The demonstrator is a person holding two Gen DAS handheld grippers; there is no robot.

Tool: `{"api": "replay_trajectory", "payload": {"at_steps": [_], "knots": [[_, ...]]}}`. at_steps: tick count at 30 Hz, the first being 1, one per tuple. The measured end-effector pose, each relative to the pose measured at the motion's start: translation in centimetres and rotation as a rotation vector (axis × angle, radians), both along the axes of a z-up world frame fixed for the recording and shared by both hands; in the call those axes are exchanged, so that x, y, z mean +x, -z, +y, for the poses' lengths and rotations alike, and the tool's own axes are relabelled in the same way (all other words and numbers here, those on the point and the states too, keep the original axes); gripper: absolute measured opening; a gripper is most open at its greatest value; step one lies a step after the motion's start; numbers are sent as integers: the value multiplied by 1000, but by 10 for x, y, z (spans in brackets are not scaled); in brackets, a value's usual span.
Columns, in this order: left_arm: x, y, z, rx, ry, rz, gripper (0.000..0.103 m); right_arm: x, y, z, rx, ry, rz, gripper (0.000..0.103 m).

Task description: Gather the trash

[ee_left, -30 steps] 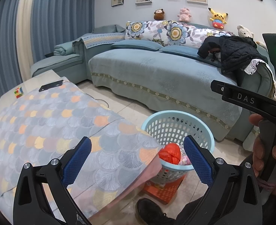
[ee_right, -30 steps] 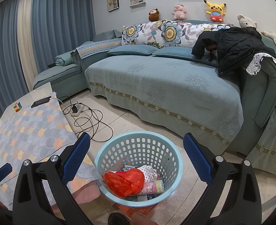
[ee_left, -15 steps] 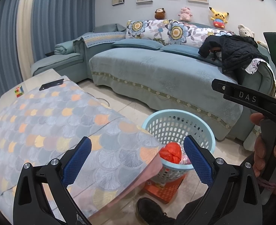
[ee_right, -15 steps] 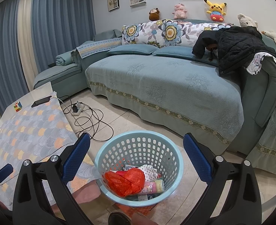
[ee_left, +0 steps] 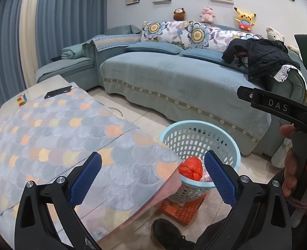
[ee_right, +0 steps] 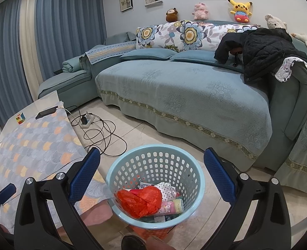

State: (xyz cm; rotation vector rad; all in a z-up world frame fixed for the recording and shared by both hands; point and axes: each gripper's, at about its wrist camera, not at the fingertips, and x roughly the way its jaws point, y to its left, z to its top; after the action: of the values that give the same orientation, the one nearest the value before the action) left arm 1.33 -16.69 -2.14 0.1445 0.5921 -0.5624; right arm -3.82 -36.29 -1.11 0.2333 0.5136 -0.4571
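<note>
Both hand-held grippers are sitting spread wide and carrying nothing. The right hand-held gripper [ee_right: 152,170] is hovering above the light blue basket [ee_right: 120,173], with the basket's mouth framed between its blue pads [ee_right: 83,177]; the basket is lying just below and ahead of it, on the floor [ee_right: 136,131] in front of the sofa [ee_right: 184,95]. The trash is lying inside that basket: a crumpled red plastic bag [ee_right: 140,201] toward the near-left side, a white dotted wrapper [ee_right: 166,189] behind it, and a small pink-and-yellow packet [ee_right: 174,205] at the right; further scraps underneath are too jumbled to identify. The basket is resting on an orange crate [ee_left: 182,208]. The left hand-held gripper [ee_left: 152,171] is hanging over the corner of the tabletop [ee_left: 49,137], which is covered by a scale-pattern cloth; from its view the basket [ee_left: 195,139] is sitting ahead and slightly right, beside the tabletop's corner, with the red bag [ee_left: 189,167] showing between the fingers, closer to the right one. A hand [ee_left: 297,170] is gripping the right unit's handle at the right edge of that view. A dark phone [ee_right: 47,112] and a colour cube [ee_right: 20,118] are lying at the tabletop's far end, well apart from both tools. A dark shoe [ee_left: 168,235] is showing near the crate.
</note>
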Motion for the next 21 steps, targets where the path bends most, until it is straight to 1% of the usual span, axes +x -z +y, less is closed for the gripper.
{"api": "replay_trajectory", "payload": {"at_steps": [21], "knots": [[-1,0,-4,2,10,11,95,-1,-2,-3,6,-13,7,95]]}}
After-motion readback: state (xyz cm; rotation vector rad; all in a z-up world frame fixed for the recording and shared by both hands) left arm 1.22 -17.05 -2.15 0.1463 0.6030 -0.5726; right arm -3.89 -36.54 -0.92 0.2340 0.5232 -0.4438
